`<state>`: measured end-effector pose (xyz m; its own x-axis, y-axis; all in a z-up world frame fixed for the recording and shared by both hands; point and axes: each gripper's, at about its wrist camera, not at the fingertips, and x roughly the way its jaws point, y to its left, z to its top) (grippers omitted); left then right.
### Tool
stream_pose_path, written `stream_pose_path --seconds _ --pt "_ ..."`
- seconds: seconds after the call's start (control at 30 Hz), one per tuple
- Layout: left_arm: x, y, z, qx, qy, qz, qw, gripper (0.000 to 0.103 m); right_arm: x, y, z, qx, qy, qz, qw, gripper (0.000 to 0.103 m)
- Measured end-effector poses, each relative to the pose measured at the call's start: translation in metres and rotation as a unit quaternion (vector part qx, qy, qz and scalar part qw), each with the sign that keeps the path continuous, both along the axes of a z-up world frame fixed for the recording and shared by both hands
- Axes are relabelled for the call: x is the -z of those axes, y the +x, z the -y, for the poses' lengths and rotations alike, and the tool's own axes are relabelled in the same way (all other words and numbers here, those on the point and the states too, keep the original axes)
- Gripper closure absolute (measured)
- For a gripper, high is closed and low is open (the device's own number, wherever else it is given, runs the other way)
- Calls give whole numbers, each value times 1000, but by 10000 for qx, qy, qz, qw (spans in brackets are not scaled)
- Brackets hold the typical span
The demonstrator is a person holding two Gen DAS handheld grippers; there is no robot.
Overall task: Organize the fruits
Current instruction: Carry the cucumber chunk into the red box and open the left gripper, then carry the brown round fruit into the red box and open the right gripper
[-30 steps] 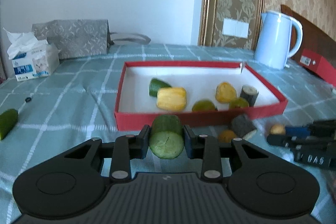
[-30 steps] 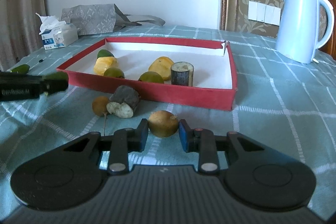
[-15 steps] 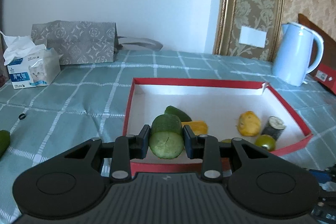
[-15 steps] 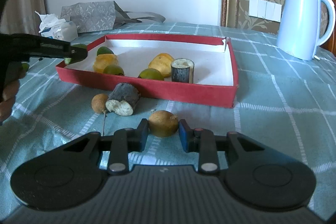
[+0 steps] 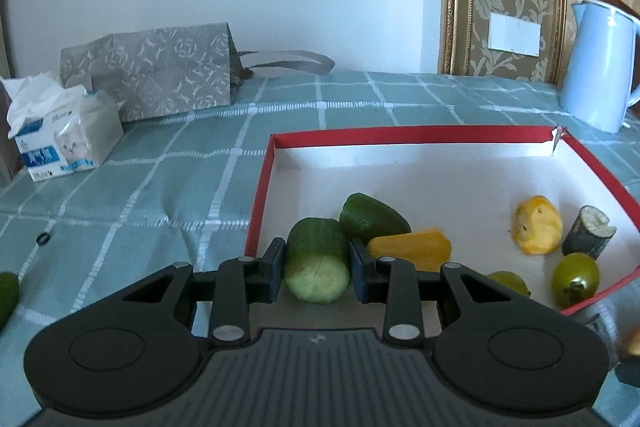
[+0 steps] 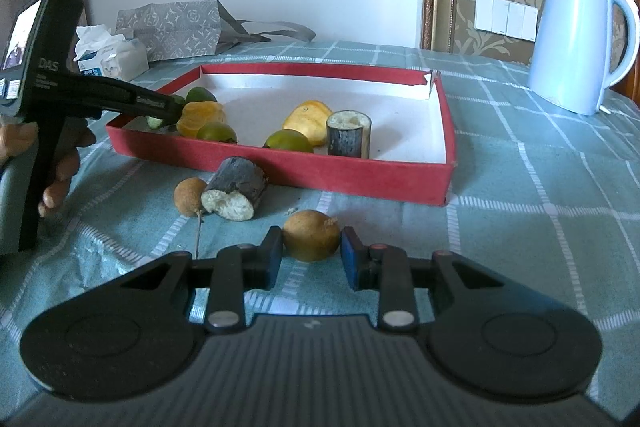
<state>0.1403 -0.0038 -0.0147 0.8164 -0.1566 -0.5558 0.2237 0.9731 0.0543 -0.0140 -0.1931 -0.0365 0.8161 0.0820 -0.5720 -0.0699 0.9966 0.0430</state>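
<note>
Clamped in the left gripper (image 5: 318, 267) was a stub of cucumber (image 5: 317, 265), and over the last second it had travelled from the near side of the red tray (image 6: 316, 174), outside the wall, to a spot over the tray's near left corner. It was low beside the green piece (image 5: 372, 219) and the yellow chunk (image 5: 410, 249) already lying there, though whether it touched the floor I could not tell. That put the carry nearly at its end; I judged that only the letting go was left.

Further right inside the tray lay two round green fruits (image 6: 289, 139), a second yellow chunk (image 6: 307, 121) and a short dark-skinned stick (image 6: 348, 133) standing on end. The far half of the tray was bare white.

Outside, just before the near wall, a small brown fruit (image 6: 190, 195) and a dark stick on its side (image 6: 235, 194) were touching each other. Right of them the right gripper (image 6: 312, 257) had not shifted: its jaws stood apart around another brown fruit (image 6: 311, 235) on the checked cloth (image 6: 540, 195), the left pad touching or nearly so, the right one short of it. So three pieces were not yet in, by my count, plus a green one (image 5: 8, 293) well off to the left.
</note>
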Motion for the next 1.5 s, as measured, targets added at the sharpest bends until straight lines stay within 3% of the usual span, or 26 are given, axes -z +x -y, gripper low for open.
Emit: stream_pose_path --seconds 0.2,0.3,0.7,0.77,0.8,0.9,1.23,1.5 --pt "2 -5 5 39 235 132 9996 66 0 0 0 -1 8 -4 10000 74" --pt "0 -13 2 16 249 238 9994 56 0 0 0 -1 17 -5 10000 74" --pt "-9 -45 -12 104 -96 328 9994 48 1 1 2 2 32 -9 10000 74" --pt "-12 -54 -15 113 -231 418 9988 37 1 1 2 2 35 -9 10000 74" --pt "-13 -59 -17 57 -248 525 9983 24 1 1 2 2 34 -10 10000 74" --pt "-18 -72 -21 -67 -297 819 9962 20 1 1 2 3 34 -10 10000 74" --pt "-12 -111 -33 260 -566 494 9968 18 1 2 2 7 35 -5 10000 74" --pt "4 -106 -20 514 -295 -94 9982 18 0 1 4 62 27 21 10000 74"
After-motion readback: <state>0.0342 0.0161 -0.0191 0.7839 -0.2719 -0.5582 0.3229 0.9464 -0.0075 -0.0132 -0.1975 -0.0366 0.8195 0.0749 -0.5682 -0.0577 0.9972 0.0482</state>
